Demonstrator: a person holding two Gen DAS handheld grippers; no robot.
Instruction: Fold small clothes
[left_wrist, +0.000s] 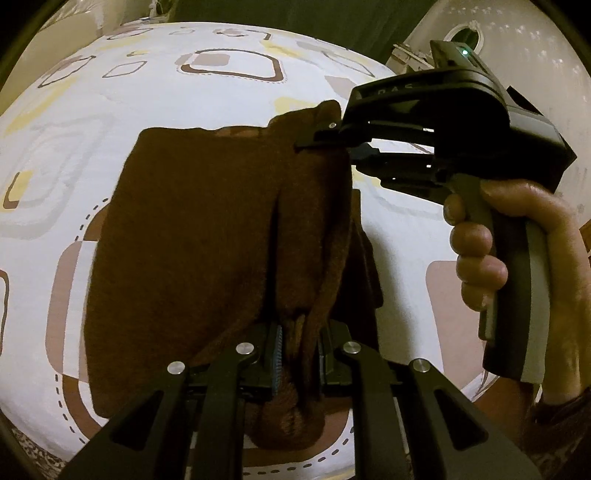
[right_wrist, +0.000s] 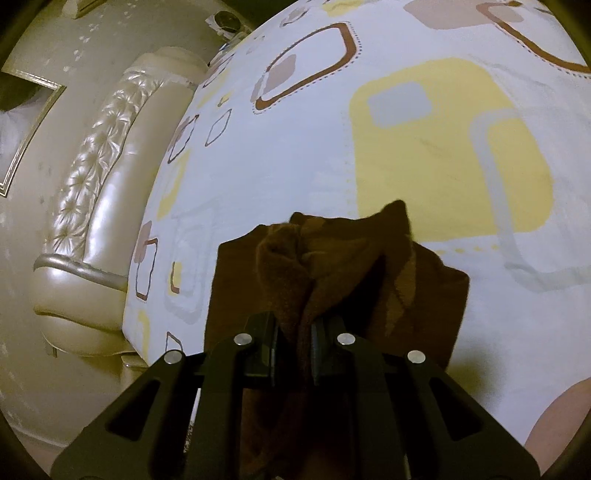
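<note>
A dark brown fuzzy garment (left_wrist: 192, 229) hangs lifted above the patterned bedsheet (left_wrist: 166, 85). My left gripper (left_wrist: 299, 354) is shut on a bunched edge of it at the bottom of the left wrist view. My right gripper (left_wrist: 325, 138), held by a hand, is shut on the garment's far upper edge. In the right wrist view the right gripper (right_wrist: 293, 347) pinches a bunched fold of the brown garment (right_wrist: 332, 258), which drapes below onto the sheet (right_wrist: 295, 147).
A cream padded bed frame (right_wrist: 96, 184) runs along the left in the right wrist view. A white cabinet (left_wrist: 517, 48) stands at the far right in the left wrist view. The bed's edge (left_wrist: 55, 450) is near the bottom left.
</note>
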